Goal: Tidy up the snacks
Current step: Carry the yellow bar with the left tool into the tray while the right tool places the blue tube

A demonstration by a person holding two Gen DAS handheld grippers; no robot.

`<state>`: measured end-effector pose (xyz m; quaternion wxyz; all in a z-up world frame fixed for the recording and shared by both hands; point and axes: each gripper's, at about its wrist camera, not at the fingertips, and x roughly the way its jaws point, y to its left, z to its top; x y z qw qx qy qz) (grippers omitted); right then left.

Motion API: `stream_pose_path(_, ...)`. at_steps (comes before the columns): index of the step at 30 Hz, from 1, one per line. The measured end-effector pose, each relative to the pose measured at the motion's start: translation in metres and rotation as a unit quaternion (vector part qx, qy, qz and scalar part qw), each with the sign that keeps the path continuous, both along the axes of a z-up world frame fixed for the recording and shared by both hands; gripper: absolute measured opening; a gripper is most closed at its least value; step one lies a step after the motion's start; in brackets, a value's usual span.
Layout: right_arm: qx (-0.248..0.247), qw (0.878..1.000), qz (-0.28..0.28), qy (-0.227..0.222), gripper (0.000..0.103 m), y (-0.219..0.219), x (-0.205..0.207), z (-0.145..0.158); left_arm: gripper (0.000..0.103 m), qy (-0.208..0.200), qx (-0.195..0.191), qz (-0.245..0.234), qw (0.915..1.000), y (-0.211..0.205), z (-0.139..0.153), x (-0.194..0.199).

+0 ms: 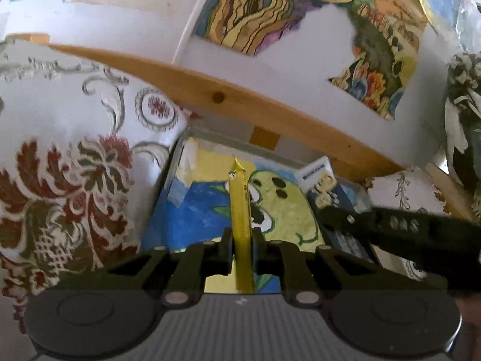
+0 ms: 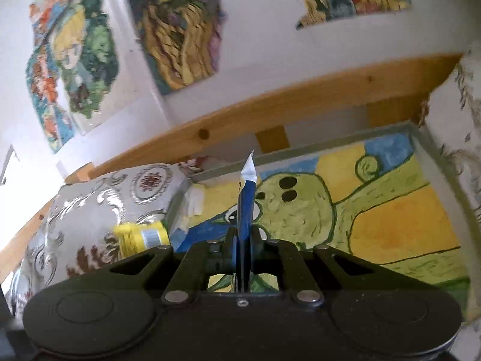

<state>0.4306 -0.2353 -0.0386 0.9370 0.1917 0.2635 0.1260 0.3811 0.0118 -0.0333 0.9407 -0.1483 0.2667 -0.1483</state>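
My left gripper [image 1: 242, 240] is shut on a yellow snack packet [image 1: 239, 207], seen edge-on and sticking up between the fingers. In the left wrist view the right gripper's black arm [image 1: 399, 225] reaches in from the right, holding a blue and white snack packet [image 1: 323, 185]. My right gripper [image 2: 244, 236] is shut on that blue snack packet [image 2: 246, 201], also edge-on with a white tip. Both hang above a painted tray [image 2: 387, 225] showing a green figure on yellow and blue. The yellow packet [image 2: 141, 236] shows at the left in the right wrist view.
A patterned cushion [image 1: 69, 156] presses against the tray's left side. Another cushion [image 2: 457, 138] stands at its right. A wooden rail [image 1: 240, 102] runs behind the tray, in front of a white wall with colourful pictures [image 1: 264, 9].
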Motion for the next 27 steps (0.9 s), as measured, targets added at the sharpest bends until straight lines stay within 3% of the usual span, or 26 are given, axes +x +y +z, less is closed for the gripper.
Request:
stream_pose_path(10,0.015,0.999,0.018,0.03,0.008,0.027,0.034,-0.035,0.013,0.015,-0.043,-0.003,0.999,0.018,-0.022,0.029)
stream_pose_path(17,-0.002,0.999,0.016,0.04,0.01,0.034,0.045,-0.047,0.014,0.027,-0.044,-0.019,0.9985,0.021,-0.028,0.046)
stream_pose_path(22,-0.047,0.998,0.01,0.029,0.02,0.041,0.042,-0.046,0.019,0.025,-0.01,-0.015,0.9995,0.014,-0.03,0.048)
stream_pose_path(24,-0.079,0.997,0.009,0.022,0.028,0.045,0.04,-0.044,0.022,0.024,0.011,-0.011,0.9996,0.011,-0.028,0.047)
stream_pose_path(27,-0.121,0.993,0.007,0.013,0.04,0.049,0.036,-0.042,0.038,0.024,0.023,-0.005,0.9995,0.008,-0.026,0.046)
